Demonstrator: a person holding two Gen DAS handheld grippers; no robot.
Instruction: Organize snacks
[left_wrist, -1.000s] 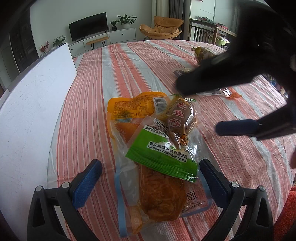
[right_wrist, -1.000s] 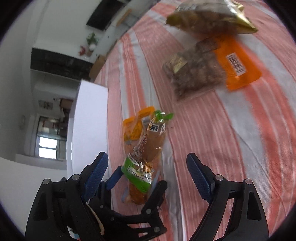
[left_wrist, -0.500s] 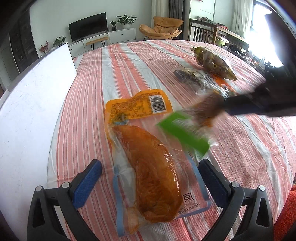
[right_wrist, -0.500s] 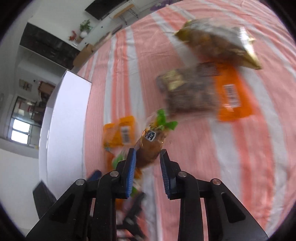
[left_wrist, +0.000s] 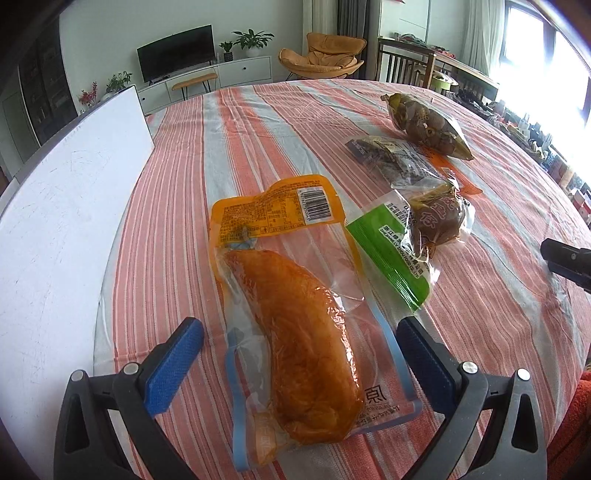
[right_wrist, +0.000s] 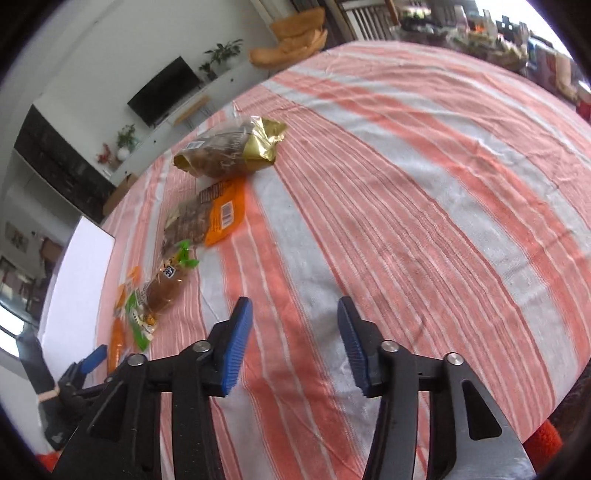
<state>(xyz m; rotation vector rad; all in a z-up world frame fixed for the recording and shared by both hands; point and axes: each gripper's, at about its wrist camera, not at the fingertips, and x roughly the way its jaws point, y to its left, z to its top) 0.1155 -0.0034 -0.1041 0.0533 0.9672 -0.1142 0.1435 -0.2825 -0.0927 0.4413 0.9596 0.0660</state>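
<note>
Just changed: a second ago the green-labelled packet (left_wrist: 410, 240) lay on top of the chicken packet (left_wrist: 295, 314); I lifted it off with my right gripper (right_wrist: 293, 347) and set it down just to the right, in the middle right of the left view.
Meaning for the task: the two packets no longer sat stacked; the green one overlapped only the chicken packet's right edge, so I judged the sorting one step further, not finished.
Right fingers: apart and empty, over bare tablecloth (right_wrist: 406, 184) at the lower middle of the right view.
Left fingers: my left gripper (left_wrist: 299, 354) stood wide, holding nothing, one finger each side of the chicken packet's lower end; I could not tell if they touched it.
Count of snacks: four packets – chicken, green-labelled, one orange-edged packet (left_wrist: 402, 162) and one gold bag (left_wrist: 428, 125), both upper right in the left view.
Count of other things: one white board (left_wrist: 66, 206) along the left edge.
</note>
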